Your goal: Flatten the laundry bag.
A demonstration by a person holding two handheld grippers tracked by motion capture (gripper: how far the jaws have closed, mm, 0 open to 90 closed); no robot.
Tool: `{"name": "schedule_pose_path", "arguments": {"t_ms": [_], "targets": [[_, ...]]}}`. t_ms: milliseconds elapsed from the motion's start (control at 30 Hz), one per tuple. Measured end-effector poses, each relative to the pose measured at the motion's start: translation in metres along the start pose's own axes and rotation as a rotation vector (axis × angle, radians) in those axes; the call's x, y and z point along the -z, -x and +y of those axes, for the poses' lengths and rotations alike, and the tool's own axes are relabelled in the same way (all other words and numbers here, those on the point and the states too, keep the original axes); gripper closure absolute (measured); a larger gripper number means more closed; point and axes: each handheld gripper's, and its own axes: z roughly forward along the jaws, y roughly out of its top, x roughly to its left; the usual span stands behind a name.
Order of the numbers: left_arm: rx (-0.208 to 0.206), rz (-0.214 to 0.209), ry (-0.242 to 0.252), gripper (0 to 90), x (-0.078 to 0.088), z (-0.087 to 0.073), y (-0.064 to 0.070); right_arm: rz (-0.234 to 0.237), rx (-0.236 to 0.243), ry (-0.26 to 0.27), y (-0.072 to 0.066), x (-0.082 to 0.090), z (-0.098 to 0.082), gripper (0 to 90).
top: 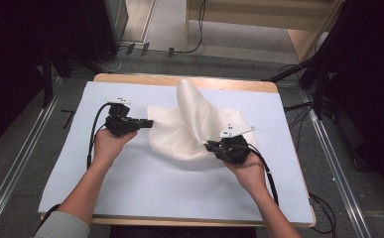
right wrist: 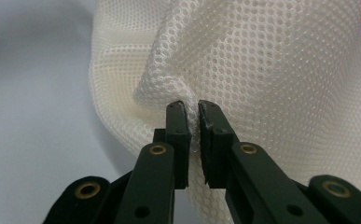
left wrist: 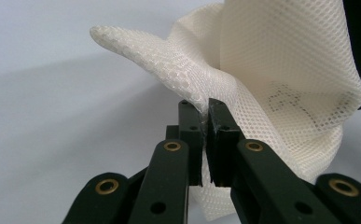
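A cream mesh cloth (top: 192,124) lies crumpled on the white table cover (top: 130,178), with one fold standing up toward the back. My left gripper (top: 147,123) is at the cloth's left edge, jaws shut on a pinch of the mesh cloth (left wrist: 262,70); in its own view the left gripper (left wrist: 205,112) clamps a thin fold. My right gripper (top: 210,146) holds the cloth's front right part. In the right gripper view the right gripper (right wrist: 192,109) is shut on a ridge of the mesh cloth (right wrist: 271,70). The cloth sags between the two grips.
The wooden table edge (top: 179,79) shows at the back. Black cables (top: 93,134) trail from each gripper. Metal floor rails (top: 338,168) run along both sides, and dark stands (top: 323,64) are at the right.
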Motion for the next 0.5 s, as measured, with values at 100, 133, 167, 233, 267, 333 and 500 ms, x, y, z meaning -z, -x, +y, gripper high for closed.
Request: {"name": "schedule_pose_path", "arguments": {"t_ms": [100, 133, 167, 233, 267, 333, 500], "targets": [[0.015, 0.014, 0.010, 87.4, 0.007, -0.001, -0.006, -0.011, -0.004, 0.000, 0.004, 0.001, 0.000, 84.6], [0.015, 0.014, 0.010, 87.4, 0.007, -0.001, -0.006, -0.011, -0.004, 0.000, 0.004, 0.001, 0.000, 84.6], [0.033, 0.014, 0.020, 87.4, 0.012, -0.002, -0.012, -0.009, -0.013, 0.001, 0.005, 0.002, -0.001, 84.6], [0.046, 0.020, 0.022, 87.4, 0.017, -0.002, -0.017, -0.008, -0.013, -0.002, 0.004, 0.001, -0.001, 84.6], [0.048, 0.023, 0.020, 87.4, 0.018, -0.003, -0.019, -0.004, -0.016, -0.003, 0.004, 0.000, -0.001, 84.6], [0.054, 0.032, 0.017, 87.4, 0.020, -0.004, -0.022, 0.007, -0.015, -0.011, 0.001, -0.003, -0.001, 84.6], [0.084, 0.049, 0.019, 87.4, 0.025, -0.006, -0.031, 0.023, -0.010, -0.023, -0.007, -0.011, -0.001, 84.5]]}}
